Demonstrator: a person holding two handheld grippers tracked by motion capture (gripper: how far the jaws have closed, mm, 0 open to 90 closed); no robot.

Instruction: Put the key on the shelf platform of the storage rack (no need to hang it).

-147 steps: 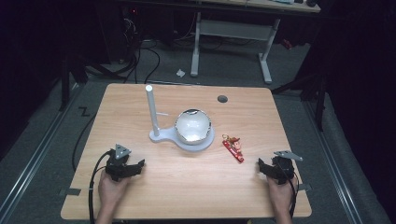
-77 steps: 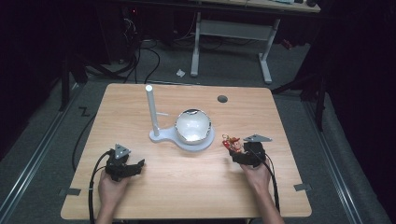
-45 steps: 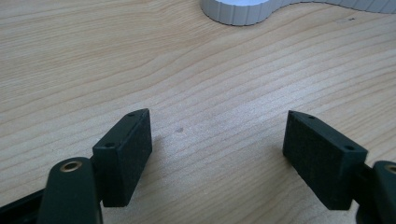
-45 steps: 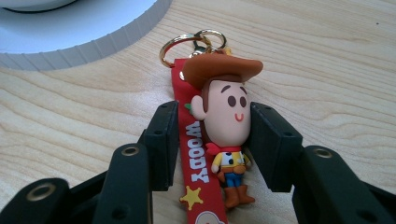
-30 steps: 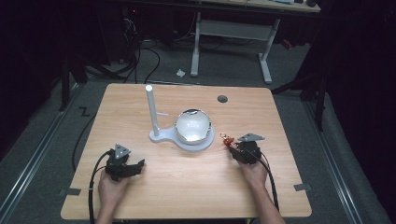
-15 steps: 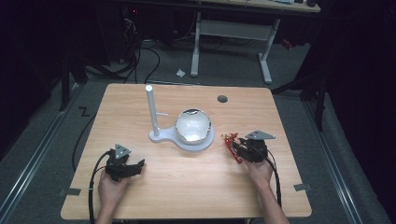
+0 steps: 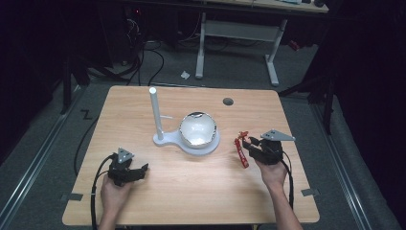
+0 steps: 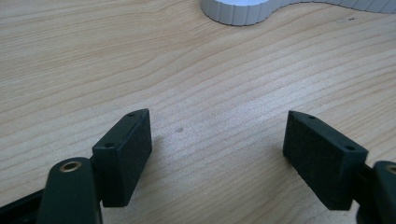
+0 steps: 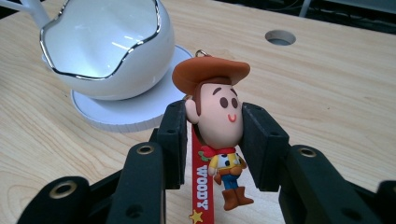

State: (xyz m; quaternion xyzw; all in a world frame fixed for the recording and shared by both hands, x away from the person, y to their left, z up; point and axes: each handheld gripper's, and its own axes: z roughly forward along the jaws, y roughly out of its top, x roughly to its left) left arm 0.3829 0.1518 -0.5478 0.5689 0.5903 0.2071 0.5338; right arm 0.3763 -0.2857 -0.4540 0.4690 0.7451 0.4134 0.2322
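Scanning the high view from left to right, we find our left gripper (image 7: 139,171) low in the lower left of the frame, held just above the wooden table (image 7: 191,201), with its cable trailing back along the forearm. In the left gripper view its two black jaws stand wide apart with nothing but bare wood grain between them, and the ribbed edge of the white stand base (image 8: 236,11) sits at the top of that frame. Moving toward the middle of the high view, we see a white post (image 7: 155,115) rising from that base, and beside it, right of the post, a glossy white egg-shaped shell (image 7: 197,130) with a chrome rim around its open side. Further right, in the centre right of the frame, our right gripper (image 7: 245,143) is lifted off the table and clamped on a Woody keychain (image 7: 242,151), whose red strap hangs down from the jaws. In the right gripper view the pads press both sides of the figure's head, the brown hat above them, the small body and the red strap with white lettering dangling below, and the shell (image 9: 105,46) at the upper left behind it. A round hole (image 7: 228,101) lies near the table's upper right edge.
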